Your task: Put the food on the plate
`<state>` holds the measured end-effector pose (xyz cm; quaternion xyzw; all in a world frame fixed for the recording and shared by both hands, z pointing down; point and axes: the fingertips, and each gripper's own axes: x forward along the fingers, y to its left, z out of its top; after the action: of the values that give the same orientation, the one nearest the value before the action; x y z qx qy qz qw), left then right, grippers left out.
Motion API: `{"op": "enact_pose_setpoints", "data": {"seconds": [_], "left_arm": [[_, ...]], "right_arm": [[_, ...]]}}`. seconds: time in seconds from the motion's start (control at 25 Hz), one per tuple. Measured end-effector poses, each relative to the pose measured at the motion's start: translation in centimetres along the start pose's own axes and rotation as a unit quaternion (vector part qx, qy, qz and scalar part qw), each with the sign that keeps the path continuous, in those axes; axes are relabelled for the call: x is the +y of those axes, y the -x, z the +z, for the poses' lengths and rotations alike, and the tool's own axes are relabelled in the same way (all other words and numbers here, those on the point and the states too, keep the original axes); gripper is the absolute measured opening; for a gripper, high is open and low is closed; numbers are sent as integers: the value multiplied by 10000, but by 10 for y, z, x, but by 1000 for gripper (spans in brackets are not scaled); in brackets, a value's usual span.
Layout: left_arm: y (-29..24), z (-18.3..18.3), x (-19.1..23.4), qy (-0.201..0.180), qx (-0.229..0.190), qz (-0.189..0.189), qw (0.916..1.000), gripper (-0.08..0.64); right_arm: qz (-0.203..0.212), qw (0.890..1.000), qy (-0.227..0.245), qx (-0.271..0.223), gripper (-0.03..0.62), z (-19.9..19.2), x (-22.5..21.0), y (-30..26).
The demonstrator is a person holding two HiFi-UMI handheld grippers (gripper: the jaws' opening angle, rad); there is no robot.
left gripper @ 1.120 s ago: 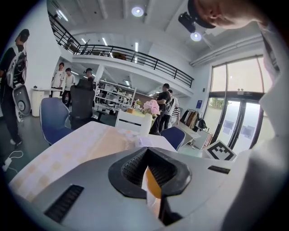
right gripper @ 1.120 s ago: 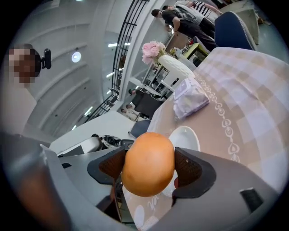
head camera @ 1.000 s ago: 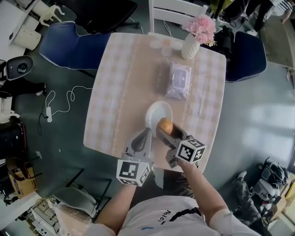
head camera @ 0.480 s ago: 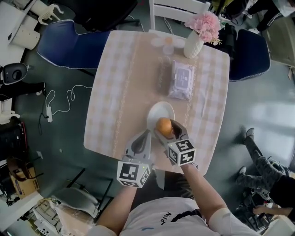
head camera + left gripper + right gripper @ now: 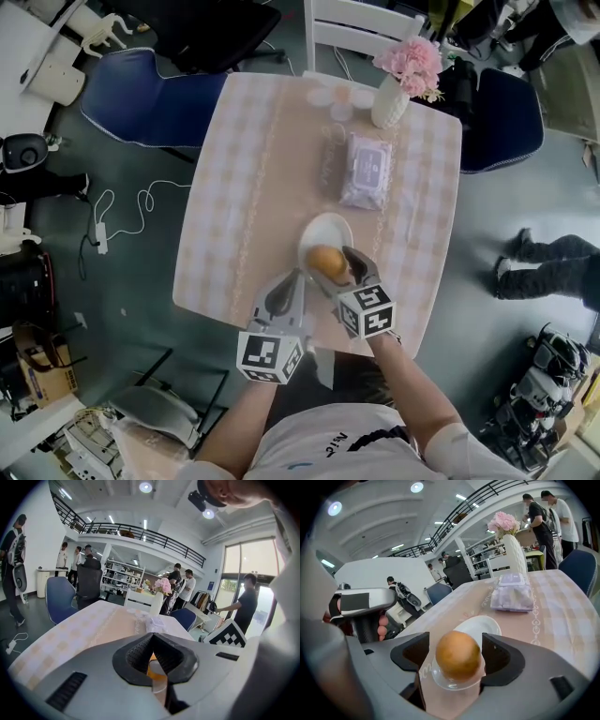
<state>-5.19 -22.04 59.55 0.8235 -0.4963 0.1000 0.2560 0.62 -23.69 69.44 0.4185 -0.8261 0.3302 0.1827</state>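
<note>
A round orange-brown piece of food (image 5: 458, 654) rests on top of a clear cup (image 5: 454, 682). My right gripper (image 5: 457, 657) is shut on that cup and holds it up. In the head view the food (image 5: 327, 263) hangs over the near edge of the white plate (image 5: 323, 232), which lies on the checked table (image 5: 234, 187). My left gripper (image 5: 298, 278) is just left of the plate, shut and with nothing in it; its jaws (image 5: 153, 637) meet at the tip. The cup's lower part is hidden between the right jaws.
Beyond the plate lies a pack of wet wipes (image 5: 366, 169). A white vase with pink flowers (image 5: 394, 89) and small cups (image 5: 337, 94) stand at the far edge. A white chair (image 5: 361, 28) and blue chairs (image 5: 141, 94) surround the table. People stand in the background.
My right gripper has swung a little to the left with the cup and food, closer over the plate. The left gripper has stayed in place.
</note>
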Motion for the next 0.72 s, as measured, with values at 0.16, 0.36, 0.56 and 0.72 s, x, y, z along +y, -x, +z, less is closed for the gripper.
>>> {"op": "enact_pose_setpoints", "data": {"seconds": [0.16, 0.36, 0.56, 0.72], "left_arm": [[23, 1, -14, -4, 113, -8, 9999, 6], [22, 22, -27, -190, -210, -283, 9992, 6], [51, 38, -42, -334, -354, -419, 9979, 6], [78, 50, -56, -446, -473, -485, 9967, 6]], "right_arm": [[3, 10000, 0, -79, 318, 7, 19, 32], [-133, 9968, 262, -740, 316, 50, 25, 63], [-198, 9910, 302, -1292, 213, 76, 51, 103], [-222, 9852, 25, -1701, 80, 88, 67, 137]]}}
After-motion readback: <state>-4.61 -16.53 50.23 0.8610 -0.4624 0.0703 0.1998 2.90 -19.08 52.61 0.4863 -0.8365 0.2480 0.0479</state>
